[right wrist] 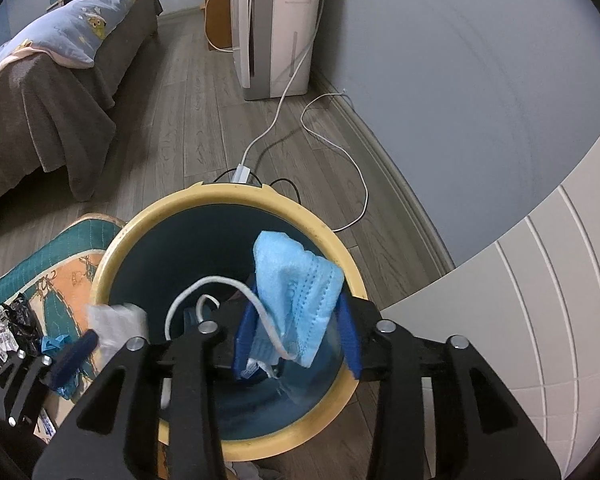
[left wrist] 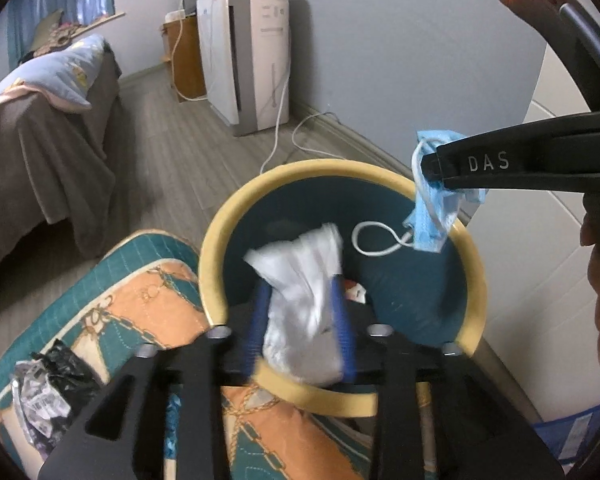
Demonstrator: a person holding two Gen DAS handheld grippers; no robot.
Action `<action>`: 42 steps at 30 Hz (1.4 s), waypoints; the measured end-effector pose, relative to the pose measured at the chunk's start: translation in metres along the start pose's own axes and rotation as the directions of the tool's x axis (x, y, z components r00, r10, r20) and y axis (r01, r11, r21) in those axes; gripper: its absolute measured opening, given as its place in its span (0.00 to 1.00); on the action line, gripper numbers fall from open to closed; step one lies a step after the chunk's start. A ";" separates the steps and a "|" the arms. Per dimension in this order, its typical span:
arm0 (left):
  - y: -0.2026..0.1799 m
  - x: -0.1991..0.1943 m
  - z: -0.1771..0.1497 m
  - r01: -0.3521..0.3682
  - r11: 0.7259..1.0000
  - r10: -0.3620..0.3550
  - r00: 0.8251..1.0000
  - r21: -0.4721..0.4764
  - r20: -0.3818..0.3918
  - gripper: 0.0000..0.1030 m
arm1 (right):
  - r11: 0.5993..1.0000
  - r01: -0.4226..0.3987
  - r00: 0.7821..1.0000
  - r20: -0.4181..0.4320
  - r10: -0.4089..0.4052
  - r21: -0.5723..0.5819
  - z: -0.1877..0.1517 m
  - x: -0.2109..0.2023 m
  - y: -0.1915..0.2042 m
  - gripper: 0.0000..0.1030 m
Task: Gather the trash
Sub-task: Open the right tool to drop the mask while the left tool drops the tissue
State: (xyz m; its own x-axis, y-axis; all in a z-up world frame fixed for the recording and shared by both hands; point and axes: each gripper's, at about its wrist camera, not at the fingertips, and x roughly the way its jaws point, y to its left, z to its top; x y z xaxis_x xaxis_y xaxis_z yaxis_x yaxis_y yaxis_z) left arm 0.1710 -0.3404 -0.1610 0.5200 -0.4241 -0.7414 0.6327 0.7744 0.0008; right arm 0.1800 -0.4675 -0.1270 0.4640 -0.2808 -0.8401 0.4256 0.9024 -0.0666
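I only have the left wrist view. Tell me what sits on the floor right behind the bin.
Observer: A white power adapter lies against the far side of the bin, with a white cable running off across the floor.
Operator: Report how the face mask sits in the right gripper.
Observer: The blue face mask hangs folded between the right gripper's blue fingers, over the bin's opening, one ear loop dangling inside.
Operator: Check where my left gripper is relative to the bin.
Observer: The left gripper comes in at the bin's left rim, holding the white tissue at the edge of the opening.
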 end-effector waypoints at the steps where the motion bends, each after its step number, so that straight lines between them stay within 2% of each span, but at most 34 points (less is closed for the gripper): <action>1: 0.002 -0.003 0.000 -0.005 1.000 0.005 1.000 -0.001 0.010 0.50 | 1.000 0.001 1.000 0.004 -0.001 0.002 0.000 -0.001 0.001 0.40; 2: 0.003 -0.006 0.000 -0.009 1.000 0.009 1.000 -0.001 0.016 0.54 | 1.000 0.002 1.000 0.009 -0.002 0.003 0.001 -0.002 0.002 0.43; 3: 0.005 -0.011 -0.001 -0.015 1.000 0.015 1.000 -0.003 0.022 0.60 | 1.000 0.004 1.000 0.016 -0.004 0.003 0.001 -0.004 0.003 0.48; 4: 0.007 -0.016 -0.001 -0.022 1.000 0.022 0.999 -0.008 0.028 0.71 | 1.000 0.008 1.000 0.021 -0.008 0.003 0.001 -0.006 0.003 0.50; 7: 0.016 -0.037 -0.002 -0.055 0.998 0.057 0.996 -0.024 0.073 0.90 | 1.000 0.004 1.000 0.030 -0.004 0.012 0.002 -0.010 0.005 0.62; 12: 0.036 -0.075 -0.003 -0.105 0.993 0.110 0.990 -0.058 0.092 0.92 | 1.000 0.002 0.998 0.060 -0.003 0.007 0.003 -0.025 0.014 0.90; 14: 0.047 -0.092 -0.005 -0.111 0.991 0.118 0.988 -0.076 0.099 0.93 | 1.000 0.012 0.997 0.074 -0.011 -0.009 0.004 -0.032 0.020 0.94; 19: 0.079 -0.147 -0.017 -0.165 0.981 0.176 0.978 -0.102 0.114 0.93 | 0.999 -0.029 0.997 0.076 0.031 -0.027 0.003 -0.048 0.038 0.94; 23: 0.114 -0.182 -0.029 -0.228 0.963 0.242 0.966 -0.141 0.094 0.94 | 0.991 -0.096 0.990 0.093 0.105 -0.097 -0.001 -0.070 0.072 0.94; 26: 0.144 -0.209 -0.047 -0.286 0.938 0.302 0.951 -0.195 0.060 0.94 | 0.977 -0.148 0.982 0.097 0.164 -0.153 -0.006 -0.084 0.100 0.94; 29: 0.177 -0.231 -0.072 -0.352 0.904 0.370 0.929 -0.243 0.027 0.95 | 0.958 -0.205 0.971 0.081 0.225 -0.200 -0.014 -0.092 0.128 0.94; 32: 0.202 -0.238 -0.094 -0.390 0.873 0.408 0.913 -0.292 0.000 0.95 | 0.943 -0.235 0.966 0.053 0.254 -0.234 -0.022 -0.095 0.154 0.94; 35: 0.224 -0.237 -0.113 -0.391 0.847 0.403 0.914 -0.362 -0.045 0.95 | 0.932 -0.254 0.963 0.017 0.267 -0.257 -0.029 -0.094 0.177 0.94; 40: 0.240 -0.229 -0.131 -0.431 0.838 0.425 0.900 -0.334 -0.095 0.95 | 0.910 -0.250 0.965 -0.010 0.262 -0.329 -0.045 -0.089 0.215 0.94; 42: 0.246 -0.224 -0.136 -0.423 0.842 0.414 0.905 -0.336 -0.102 0.95 | 0.900 -0.265 0.963 -0.048 0.265 -0.347 -0.053 -0.081 0.227 0.94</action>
State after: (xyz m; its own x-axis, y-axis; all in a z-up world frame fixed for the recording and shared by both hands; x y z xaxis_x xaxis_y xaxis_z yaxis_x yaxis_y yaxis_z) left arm 0.1317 0.0090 -0.0860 0.6738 -0.0154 -0.7388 0.1198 0.9888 0.0887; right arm 0.1979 -0.2223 -0.1028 0.5222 -0.0156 -0.8527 -0.0093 0.9997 -0.0239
